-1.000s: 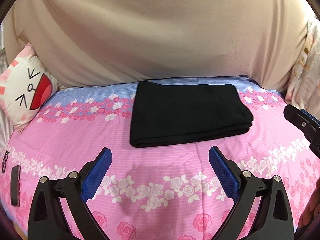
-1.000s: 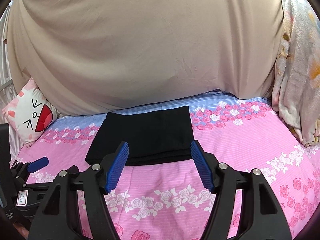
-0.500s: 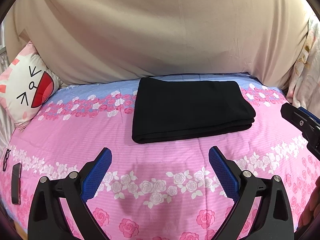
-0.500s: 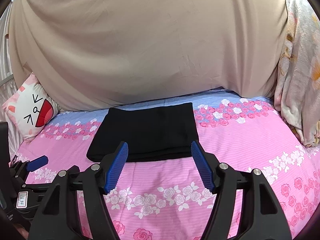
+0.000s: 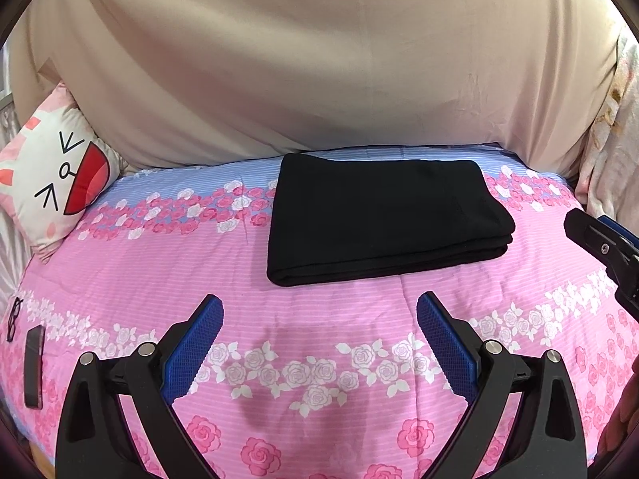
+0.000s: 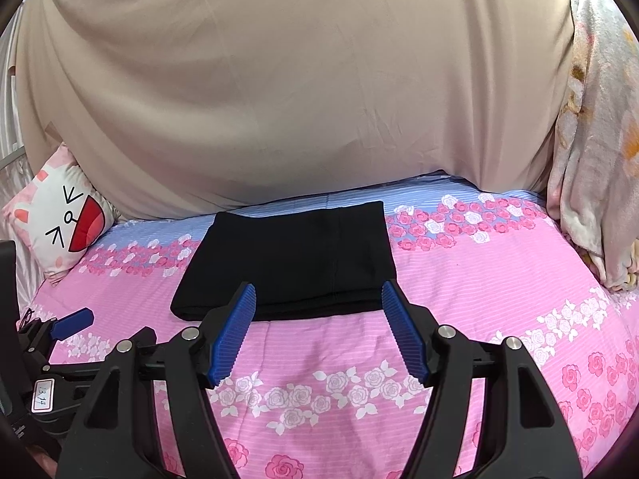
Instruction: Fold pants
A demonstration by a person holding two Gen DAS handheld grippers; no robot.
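Black pants (image 5: 383, 219) folded flat mid-bed, near edge clear of both tools. Left gripper (image 5: 319, 343) and right gripper (image 6: 317, 327) wide open, empty, over bare pink bedspread (image 5: 319, 379).

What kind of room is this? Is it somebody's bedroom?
Probably a bedroom. There is a bed with a pink rose-print bedspread, a cartoon-face pillow at one end, and folded black pants lying on top.

Even, bright indoor light, soft shadows, sharp focus, strong fisheye bending and dark corner vignetting.
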